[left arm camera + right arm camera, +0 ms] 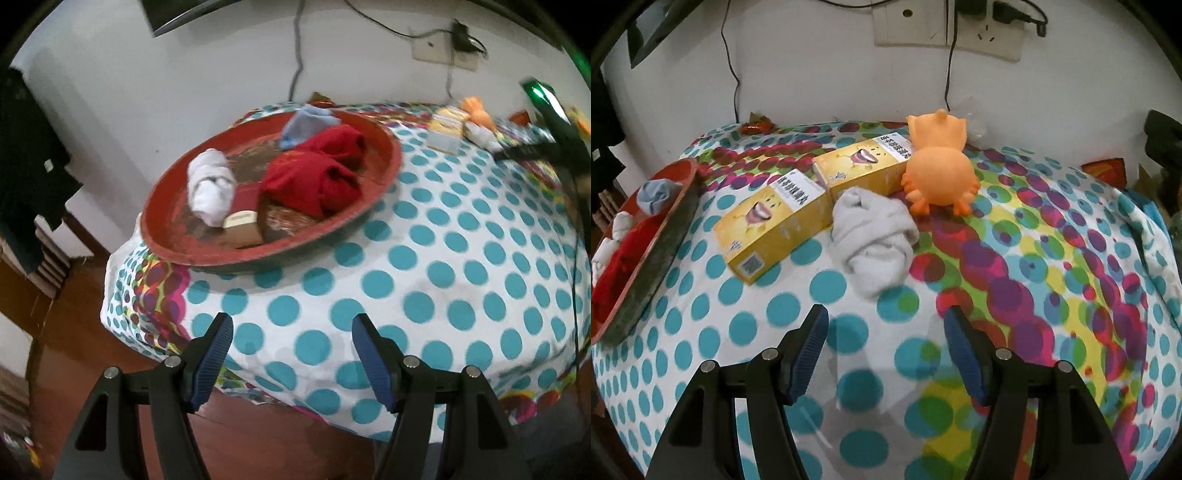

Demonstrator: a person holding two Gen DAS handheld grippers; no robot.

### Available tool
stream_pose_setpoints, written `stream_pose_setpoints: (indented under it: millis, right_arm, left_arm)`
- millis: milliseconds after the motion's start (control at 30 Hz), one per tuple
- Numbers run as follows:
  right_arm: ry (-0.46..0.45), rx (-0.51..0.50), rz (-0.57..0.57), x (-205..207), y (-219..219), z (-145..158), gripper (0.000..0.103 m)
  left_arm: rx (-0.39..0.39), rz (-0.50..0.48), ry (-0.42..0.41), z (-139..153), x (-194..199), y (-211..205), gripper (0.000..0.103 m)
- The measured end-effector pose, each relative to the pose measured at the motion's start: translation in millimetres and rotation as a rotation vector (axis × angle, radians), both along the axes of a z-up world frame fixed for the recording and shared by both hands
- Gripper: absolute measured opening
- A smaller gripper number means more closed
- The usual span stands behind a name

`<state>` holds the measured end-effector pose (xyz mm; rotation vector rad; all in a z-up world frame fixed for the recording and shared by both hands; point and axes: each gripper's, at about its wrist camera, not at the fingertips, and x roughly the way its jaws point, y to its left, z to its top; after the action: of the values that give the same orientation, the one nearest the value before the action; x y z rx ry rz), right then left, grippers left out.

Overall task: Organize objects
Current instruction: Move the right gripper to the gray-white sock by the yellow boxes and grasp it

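Left wrist view: the left gripper (291, 354) hangs with jaws spread wide and nothing between them, above the near edge of a table covered by a dotted cloth (424, 280). Beyond it, well apart, a round red tray (173, 243) rests on the cloth. Near the tray's front rim lies a small box (243, 229), touching a white sock roll (210, 192) to its left. Two red cloth rolls (314, 181) lie at the tray's centre, and a blue sock (303, 123) sits at the far rim. Further right, blurred, the right gripper's dark body (554, 129) shows above the cloth.

Right wrist view: the right gripper (882, 354) likewise has its jaws wide apart, holding nothing, over the cloth (757, 314). Just ahead lies a grey sock (875, 240), bunched. To its left and touching it is a yellow box (772, 225); a second yellow box (860, 166) lies behind, end to end with the first. An orange toy (938, 170) leans against the second box's far end. The tray (653, 254) stands at the left edge. Behind the table, a wall socket (945, 26) carries plugged cables.
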<state>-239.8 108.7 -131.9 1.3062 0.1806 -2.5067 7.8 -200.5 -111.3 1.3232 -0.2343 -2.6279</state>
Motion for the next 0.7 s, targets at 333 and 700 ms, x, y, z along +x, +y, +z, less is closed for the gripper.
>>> stream_pose_setpoints:
  millis: [333, 700]
  right_arm:
    - [0.018, 0.044, 0.019, -35, -19, -3, 0.070]
    - [0.036, 0.029, 0.045, -43, -22, -5, 0.070]
  left_arm:
    - [-0.018, -0.097, -0.031, 4, -21, 35, 0.069]
    - [0.048, -0.183, -0.046, 12, -71, 71, 0.069]
